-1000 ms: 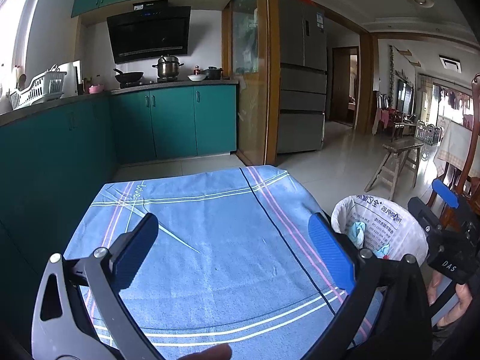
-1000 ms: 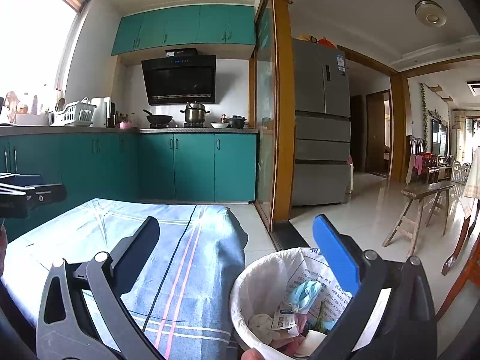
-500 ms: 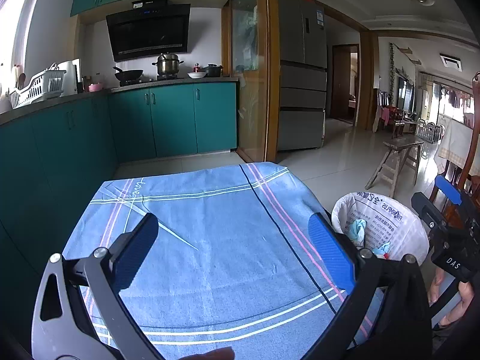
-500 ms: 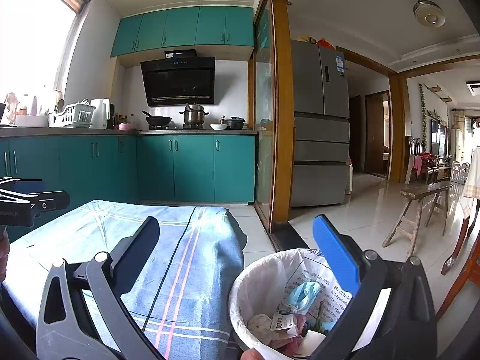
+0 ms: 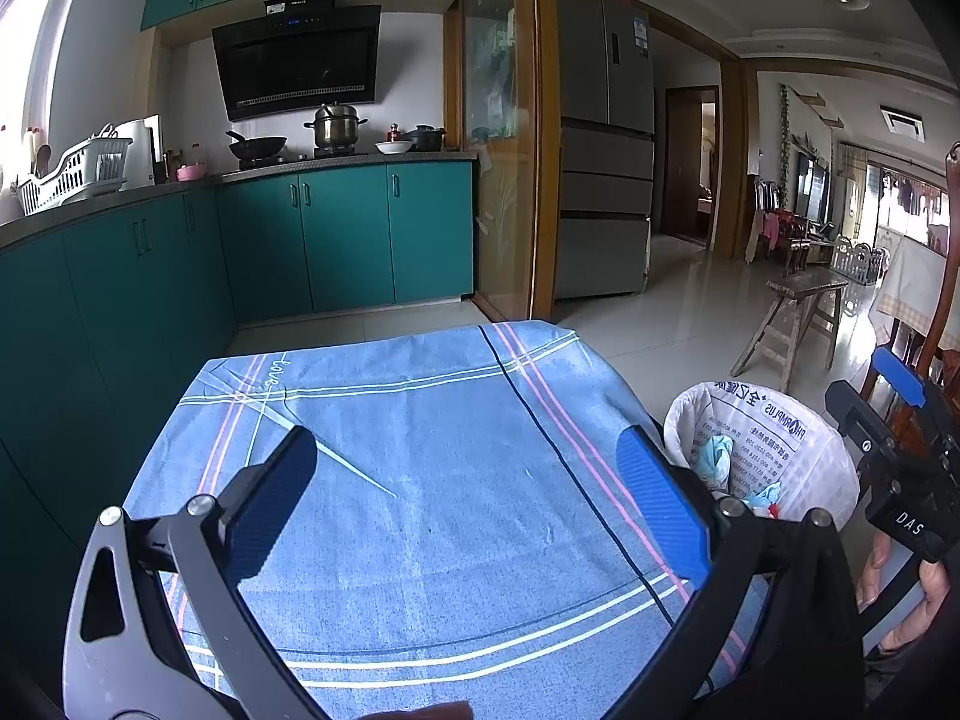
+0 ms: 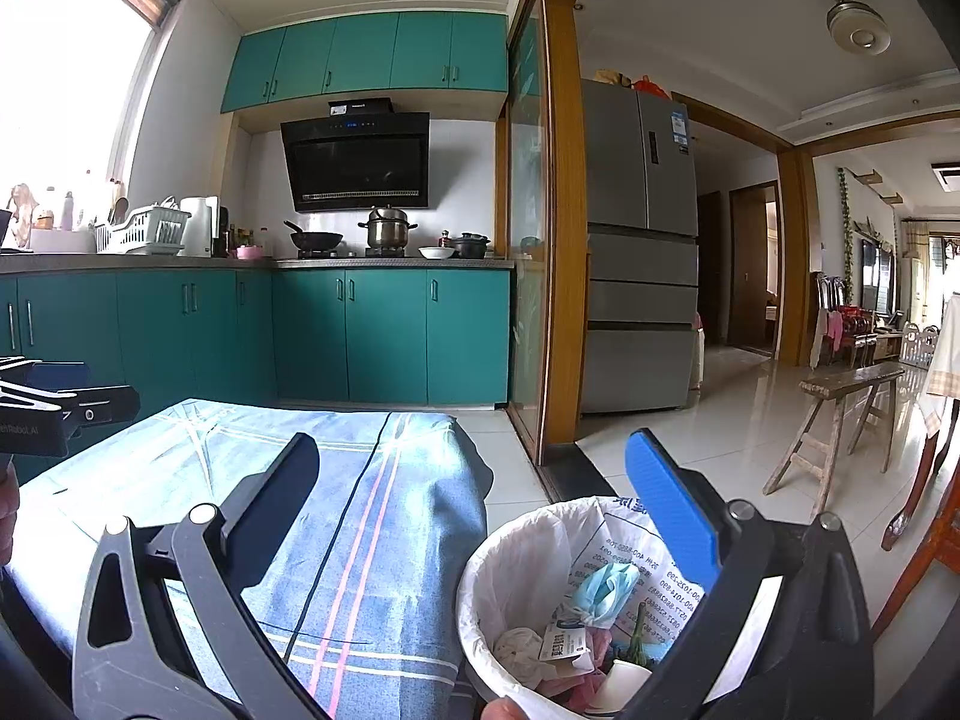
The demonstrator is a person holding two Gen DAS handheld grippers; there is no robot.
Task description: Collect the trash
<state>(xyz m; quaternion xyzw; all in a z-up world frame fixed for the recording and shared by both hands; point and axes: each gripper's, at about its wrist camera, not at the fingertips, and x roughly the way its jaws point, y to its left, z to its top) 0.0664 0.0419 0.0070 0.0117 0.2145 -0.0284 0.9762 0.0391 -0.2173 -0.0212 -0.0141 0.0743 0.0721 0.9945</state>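
Observation:
A white-lined trash bin [image 6: 516,558] stands on the floor to the right of the table. It holds several pieces of trash: a blue mask [image 6: 606,588], crumpled paper and wrappers. It also shows in the left wrist view [image 5: 762,456]. My right gripper [image 6: 474,516] is open and empty, above the bin's left rim. My left gripper [image 5: 468,498] is open and empty, above the blue striped tablecloth [image 5: 420,420]. No trash shows on the cloth. The right gripper also shows at the right edge of the left wrist view [image 5: 894,444].
Teal kitchen cabinets [image 6: 360,336] line the left and far walls, with pots on the stove. A grey fridge [image 6: 642,300] stands behind a glass partition. A wooden bench [image 6: 840,420] and a chair stand on the tiled floor at right.
Both views have shifted slightly; the grippers have risen a little. Both stay open and empty.

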